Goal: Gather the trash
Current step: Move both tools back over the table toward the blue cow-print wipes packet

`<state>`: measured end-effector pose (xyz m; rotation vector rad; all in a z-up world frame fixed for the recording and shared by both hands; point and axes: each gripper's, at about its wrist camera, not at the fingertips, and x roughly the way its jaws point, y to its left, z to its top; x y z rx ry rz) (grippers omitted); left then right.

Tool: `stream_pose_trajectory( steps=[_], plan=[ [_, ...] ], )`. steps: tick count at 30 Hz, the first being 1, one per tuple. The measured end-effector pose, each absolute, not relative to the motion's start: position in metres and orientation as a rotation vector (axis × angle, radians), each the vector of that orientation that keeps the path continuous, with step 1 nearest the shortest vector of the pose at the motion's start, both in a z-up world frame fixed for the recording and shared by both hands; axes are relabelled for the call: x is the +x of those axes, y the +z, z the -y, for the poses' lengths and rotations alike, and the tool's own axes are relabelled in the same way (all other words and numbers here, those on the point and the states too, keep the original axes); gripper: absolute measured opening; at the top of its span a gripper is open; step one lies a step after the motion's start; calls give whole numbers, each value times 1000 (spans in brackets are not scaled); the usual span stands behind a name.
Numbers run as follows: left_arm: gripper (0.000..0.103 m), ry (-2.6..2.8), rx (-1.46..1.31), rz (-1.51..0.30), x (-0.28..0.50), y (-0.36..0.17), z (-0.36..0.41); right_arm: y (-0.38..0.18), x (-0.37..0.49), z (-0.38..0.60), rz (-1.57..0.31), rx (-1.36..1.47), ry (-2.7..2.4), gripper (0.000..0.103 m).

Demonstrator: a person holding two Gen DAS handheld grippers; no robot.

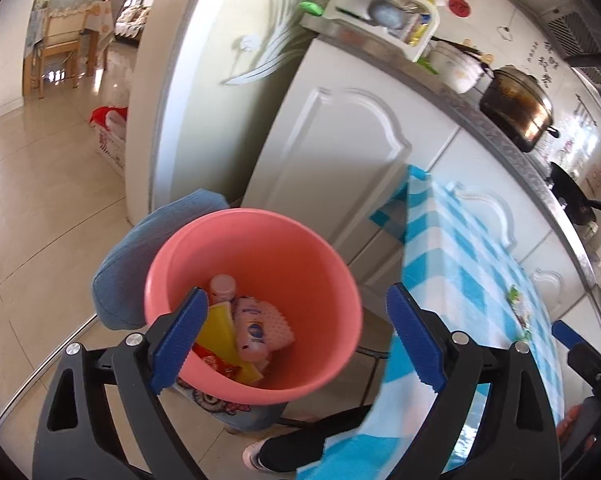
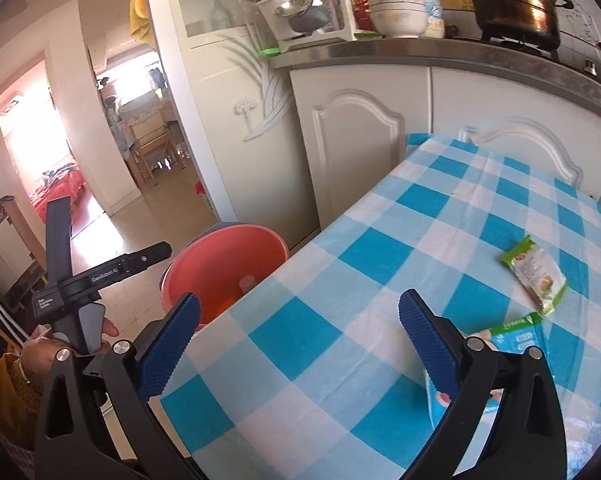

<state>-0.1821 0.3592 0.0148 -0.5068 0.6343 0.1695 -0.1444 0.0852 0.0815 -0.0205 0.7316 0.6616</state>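
Observation:
A pink bucket [image 1: 260, 264] stands on the floor beside the table and holds trash: a pink bottle [image 1: 222, 286], a yellow wrapper [image 1: 216, 330] and pink packets [image 1: 256, 328]. My left gripper [image 1: 296, 340] is open and empty right above the bucket. My right gripper [image 2: 300, 344] is open and empty above the blue checked tablecloth [image 2: 420, 240]. A green and white wrapper [image 2: 538, 276] lies on the cloth to the right. A blue packet [image 2: 516, 340] lies partly under the right finger. The bucket also shows in the right wrist view [image 2: 224, 264].
White kitchen cabinets [image 1: 340, 152] stand behind the table. On the counter [image 2: 380, 50] sit a metal pot [image 2: 516, 4], bowls and a utensil rack. A blue cushion [image 1: 140, 256] lies beside the bucket. A doorway [image 2: 148, 128] opens onto a tiled floor.

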Motion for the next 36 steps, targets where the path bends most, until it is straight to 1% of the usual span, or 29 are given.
stream_pose_trajectory(
  steps=[2, 4, 9, 19, 25, 36],
  plan=[
    [92, 137, -486, -638, -184, 23, -347, 83, -149, -73, -734, -12, 635, 98],
    [96, 112, -442, -659, -183, 29, -330, 82, -154, -59, -730, -11, 603, 98],
    [99, 47, -350, -671, -184, 39, -291, 76, -171, -24, -729, 4, 521, 98],
    [99, -172, -139, -721, -185, 40, -191, 60, -200, 66, -732, 185, 388, 98],
    [99, -326, 8, -758, -188, 40, -130, 41, -214, 119, -779, 329, 337, 98],
    [99, -451, 272, -763, -160, 47, -58, 29, -227, 165, -830, 438, 335, 98]
  ],
)
